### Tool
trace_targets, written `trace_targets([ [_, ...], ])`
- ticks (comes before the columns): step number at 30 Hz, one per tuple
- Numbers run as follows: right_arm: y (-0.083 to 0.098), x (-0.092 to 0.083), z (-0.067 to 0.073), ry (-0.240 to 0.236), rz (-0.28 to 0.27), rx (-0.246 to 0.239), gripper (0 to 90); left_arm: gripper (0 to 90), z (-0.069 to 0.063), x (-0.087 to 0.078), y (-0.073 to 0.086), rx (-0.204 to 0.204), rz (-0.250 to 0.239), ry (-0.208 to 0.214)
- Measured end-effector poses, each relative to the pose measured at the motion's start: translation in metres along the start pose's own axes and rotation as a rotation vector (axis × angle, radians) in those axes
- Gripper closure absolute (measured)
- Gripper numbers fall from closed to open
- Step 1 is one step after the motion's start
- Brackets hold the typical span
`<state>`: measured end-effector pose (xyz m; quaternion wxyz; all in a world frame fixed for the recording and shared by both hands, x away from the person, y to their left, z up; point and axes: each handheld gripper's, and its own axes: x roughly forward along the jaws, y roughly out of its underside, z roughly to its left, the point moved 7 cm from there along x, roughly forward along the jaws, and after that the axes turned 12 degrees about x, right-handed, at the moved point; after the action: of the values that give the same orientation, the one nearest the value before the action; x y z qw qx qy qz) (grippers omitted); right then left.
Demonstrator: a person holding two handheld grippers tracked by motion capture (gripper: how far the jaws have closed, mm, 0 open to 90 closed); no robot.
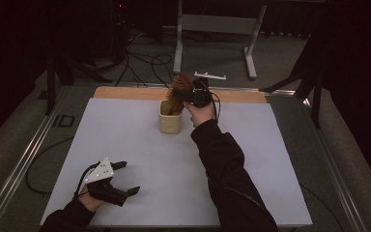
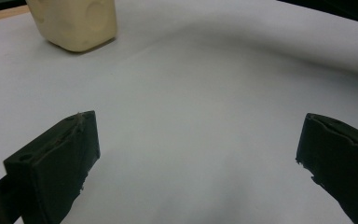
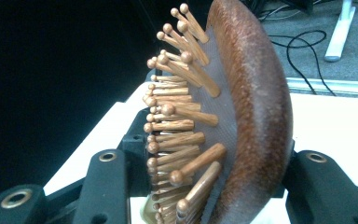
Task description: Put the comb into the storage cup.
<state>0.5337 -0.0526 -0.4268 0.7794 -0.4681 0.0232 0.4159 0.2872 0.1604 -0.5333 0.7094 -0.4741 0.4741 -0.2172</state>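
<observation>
Two right fingers (image 3: 107, 186) clamp hairbrush (image 3: 242, 112) head, above cup (image 1: 170, 118).

High view: fixed above the person's side, facing forward and down; takes in the whole white bench (image 1: 140, 145), both hands and the floor beyond. Left gripper view: low and close over the bench surface, looking along its own tongs (image 2: 198, 154) toward the cream cup (image 2: 74, 23). Right gripper view: very near, looking along its tongs (image 3: 200, 186) at the wooden hairbrush (image 3: 242, 107). Shared by the high and left gripper views: cup (image 1: 170, 117) and bench; by the high and right gripper views: hairbrush (image 1: 178, 92).
</observation>
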Motion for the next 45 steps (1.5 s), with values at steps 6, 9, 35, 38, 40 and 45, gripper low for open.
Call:
trace_targets([
  [6,0.000,-0.001,-0.005,-0.002,0.000,0.019,49.2,0.0,0.000,0.001,0.001,-0.001,0.002,0.003],
  [9,0.000,-0.002,-0.010,-0.011,-0.002,0.031,48.1,0.0,0.000,0.001,0.001,-0.001,0.002,0.005],
  [35,0.002,-0.006,-0.011,0.029,0.034,-0.084,12.3,0.0,-0.002,0.002,0.000,0.000,-0.002,0.010],
  [38,0.005,-0.009,-0.013,0.037,0.057,-0.130,10.9,0.0,-0.002,0.002,0.000,0.003,-0.001,0.009],
  [40,0.007,-0.011,-0.014,0.036,0.066,-0.147,10.2,0.0,-0.002,0.002,0.000,-0.001,-0.002,0.009],
  [45,0.012,-0.016,-0.015,0.029,0.090,-0.181,9.6,0.0,-0.002,0.003,0.000,-0.003,-0.002,0.009],
])
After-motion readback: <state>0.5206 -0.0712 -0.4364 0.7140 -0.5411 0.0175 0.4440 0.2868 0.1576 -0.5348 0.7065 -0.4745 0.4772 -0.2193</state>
